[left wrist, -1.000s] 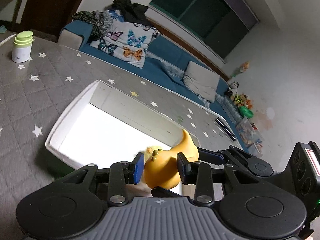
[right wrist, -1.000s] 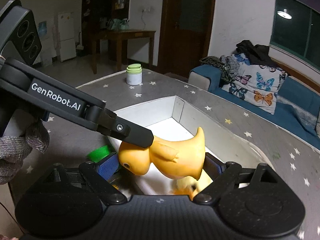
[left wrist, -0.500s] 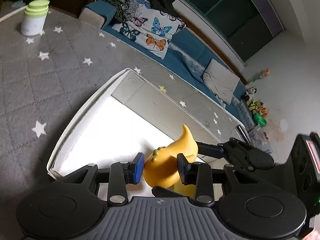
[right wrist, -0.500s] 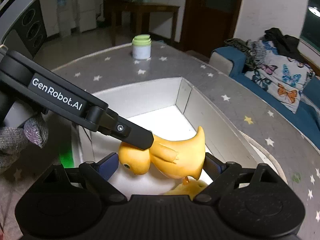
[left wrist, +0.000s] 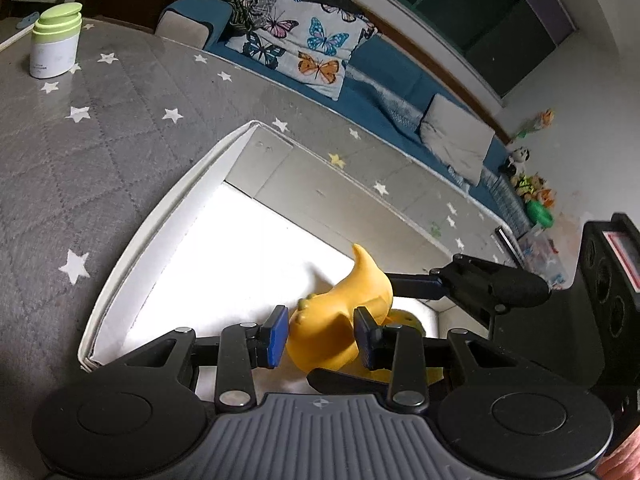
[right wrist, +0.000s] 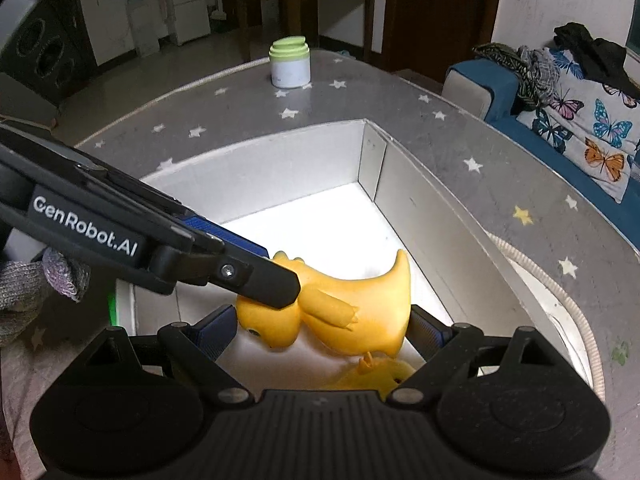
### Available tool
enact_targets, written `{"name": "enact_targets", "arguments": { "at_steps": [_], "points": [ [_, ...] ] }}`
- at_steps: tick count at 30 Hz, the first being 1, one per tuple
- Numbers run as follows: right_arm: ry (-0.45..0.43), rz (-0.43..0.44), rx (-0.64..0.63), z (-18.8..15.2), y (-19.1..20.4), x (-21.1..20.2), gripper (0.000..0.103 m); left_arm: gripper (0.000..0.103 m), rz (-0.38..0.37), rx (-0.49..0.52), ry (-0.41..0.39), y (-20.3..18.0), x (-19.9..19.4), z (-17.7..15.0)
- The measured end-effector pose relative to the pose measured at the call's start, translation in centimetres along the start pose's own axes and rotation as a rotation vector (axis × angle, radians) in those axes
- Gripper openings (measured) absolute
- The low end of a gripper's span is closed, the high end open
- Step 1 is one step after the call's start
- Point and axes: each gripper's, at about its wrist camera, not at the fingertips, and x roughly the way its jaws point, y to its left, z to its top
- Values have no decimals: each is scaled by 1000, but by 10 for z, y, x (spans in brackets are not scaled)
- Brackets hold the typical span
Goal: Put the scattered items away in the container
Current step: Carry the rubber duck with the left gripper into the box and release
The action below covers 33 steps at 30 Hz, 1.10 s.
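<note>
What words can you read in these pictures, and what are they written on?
"GenRobot.AI": white letters on the side of the black left gripper arm, in the right wrist view.
The white jar with a green lid has small print, too blurred to read.
A red label on the right gripper body: unreadable.

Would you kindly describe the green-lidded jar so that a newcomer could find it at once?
Start from the grey star-patterned table cover and the white box lying on it. Beyond the box's far wall, near the table's edge, stands a short white jar upright and alone. Its stepped pale green lid sets it apart from the yellow toy duck held inside the box.
</note>
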Motion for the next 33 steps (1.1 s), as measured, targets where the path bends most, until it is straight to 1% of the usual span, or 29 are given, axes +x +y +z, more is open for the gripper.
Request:
{"name": "enact_targets", "arguments": {
  "at_steps": [4, 10, 13, 19, 25, 28, 33],
  "points": [
    [18, 1, -6, 1, -1, 2, 92, 38, 11, 10, 8, -2, 3, 0],
    [11, -6, 11, -1, -1, -3, 92, 38, -3, 5, 3, 0, 1, 1],
    [-14, -18, 31, -3, -1, -10, 93, 38, -11, 11, -10, -2, -3, 0],
    [-62, -50, 52, -7, 4, -29, 93, 38, -1, 34, -36, -10, -15, -4],
    [-146, -83, 48, -16, 21, -62, 93, 38, -9, 47, -70, -18, -40, -15],
    [-198, -84, 53, -27, 34, -82, 93, 38, -7, 54, -88, -21, -54, -25],
    [-254, -87, 52, -50, 59, -107, 94, 38, -8, 71, -109, -22, -77, -47]
  ]
}}
